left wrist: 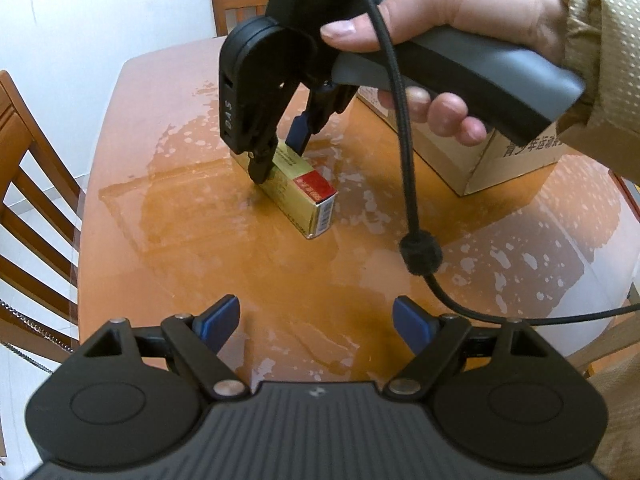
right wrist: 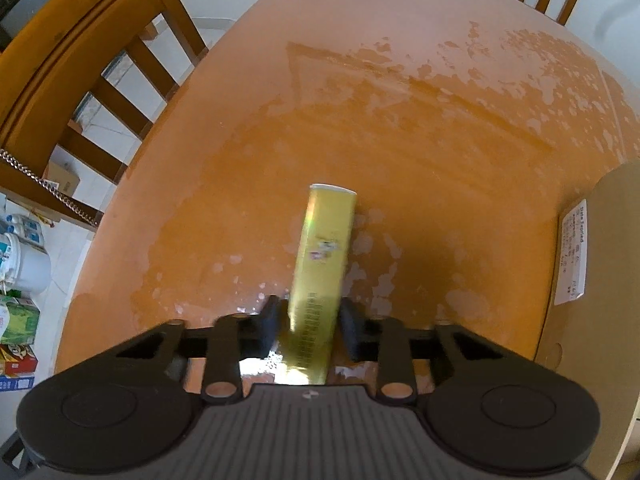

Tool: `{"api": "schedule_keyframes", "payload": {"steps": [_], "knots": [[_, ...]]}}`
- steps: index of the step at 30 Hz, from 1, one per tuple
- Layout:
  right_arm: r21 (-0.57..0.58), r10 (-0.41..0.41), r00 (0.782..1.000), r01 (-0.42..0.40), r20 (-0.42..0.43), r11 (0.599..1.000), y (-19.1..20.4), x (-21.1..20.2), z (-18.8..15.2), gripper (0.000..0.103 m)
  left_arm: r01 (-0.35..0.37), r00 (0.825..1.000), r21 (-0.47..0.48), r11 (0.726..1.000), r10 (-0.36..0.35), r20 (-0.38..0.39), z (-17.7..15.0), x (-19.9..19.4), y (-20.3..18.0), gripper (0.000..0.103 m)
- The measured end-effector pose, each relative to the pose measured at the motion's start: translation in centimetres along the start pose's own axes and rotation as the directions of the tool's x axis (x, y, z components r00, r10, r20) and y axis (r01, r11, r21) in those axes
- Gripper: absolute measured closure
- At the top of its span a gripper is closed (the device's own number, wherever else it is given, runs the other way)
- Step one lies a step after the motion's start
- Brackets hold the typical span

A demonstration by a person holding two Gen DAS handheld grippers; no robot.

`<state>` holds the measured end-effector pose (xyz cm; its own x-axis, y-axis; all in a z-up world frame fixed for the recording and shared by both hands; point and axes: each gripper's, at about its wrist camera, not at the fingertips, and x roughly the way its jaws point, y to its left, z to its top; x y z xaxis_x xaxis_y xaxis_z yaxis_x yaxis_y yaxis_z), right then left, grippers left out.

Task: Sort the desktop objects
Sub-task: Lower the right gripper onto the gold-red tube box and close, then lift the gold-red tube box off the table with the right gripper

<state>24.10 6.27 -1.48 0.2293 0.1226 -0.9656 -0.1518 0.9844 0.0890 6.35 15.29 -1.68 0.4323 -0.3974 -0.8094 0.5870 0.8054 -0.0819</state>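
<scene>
Gold foil is the first thing you'd spot here: a long gold box (left wrist: 294, 184) with a red label at one end, lying flat on my orange worktop (left wrist: 160, 220). My right fingers (right wrist: 309, 328) are clamped on it near one end, one pad on each long side, pointing steeply down at it. From that camera the box runs straight out ahead of the fingers, its white end cap furthest away. It looks like it's resting on the worktop, not lifted, though I honestly can't be sure from these angles.

My left fingers (left wrist: 316, 320) are parted, blue pads showing, nothing between them, hanging over bare worktop. The box sits well ahead of them, a bit left of centre, with my right hand (left wrist: 460, 24) wrapped round its grey handle above and ahead.

A cardboard carton (left wrist: 492, 160) stands on the worktop off to the right of both sets of fingers, just beside the gold box but not touching it; a white shipping label (right wrist: 572, 252) shows on it from the right camera. A black cable (left wrist: 404, 152) loops down from the right tool, across in front of the carton.

Wooden chairs (right wrist: 80, 80) are at the worktop's edges.
</scene>
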Motion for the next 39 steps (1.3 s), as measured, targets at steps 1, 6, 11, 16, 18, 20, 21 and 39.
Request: {"api": "schedule_keyframes", "payload": {"steps": [1,6,11,16,18,20,21,39], "knots": [[-0.004,0.0,1.0,0.0,-0.003,1.0,0.0,0.0,0.0,0.071,0.001,1.0,0.001,1.0,-0.001,0.0,-0.1,-0.2,0.2,0.019],[-0.018,-0.005,1.0,0.004,-0.005,1.0,0.0,-0.2,-0.3,0.072,0.002,1.0,0.0,1.0,-0.002,0.0,-0.2,-0.5,0.5,0.019],[-0.043,0.003,1.0,-0.004,-0.017,0.999,0.1,-0.4,-0.6,0.074,-0.002,1.0,-0.007,1.0,0.002,-0.001,-0.3,-0.8,0.9,0.019],[-0.075,0.017,0.999,-0.02,-0.035,0.997,-0.1,-1.2,-2.2,0.074,-0.002,1.0,-0.013,1.0,0.002,-0.008,-0.4,-0.8,1.1,0.019],[-0.086,0.023,0.999,-0.027,-0.044,0.996,-0.3,-1.5,-2.9,0.074,0.0,1.0,-0.014,1.0,0.0,-0.012,-0.5,-0.7,1.1,0.019],[-0.088,0.024,0.998,-0.028,-0.051,0.996,-0.5,-1.6,-3.3,0.074,0.001,1.0,-0.011,1.0,-0.001,-0.015,-0.5,-0.6,1.1,0.019],[-0.088,0.023,0.999,-0.027,-0.047,0.996,-0.6,-1.7,-3.4,0.074,0.001,1.0,-0.009,1.0,-0.001,-0.017,-0.5,-0.5,1.1,0.019],[-0.106,0.006,0.998,-0.013,-0.062,0.994,0.4,-0.1,-2.2,0.063,0.004,1.0,-0.011,1.0,-0.005,-0.026,-0.5,-0.8,1.3,0.019]]}}
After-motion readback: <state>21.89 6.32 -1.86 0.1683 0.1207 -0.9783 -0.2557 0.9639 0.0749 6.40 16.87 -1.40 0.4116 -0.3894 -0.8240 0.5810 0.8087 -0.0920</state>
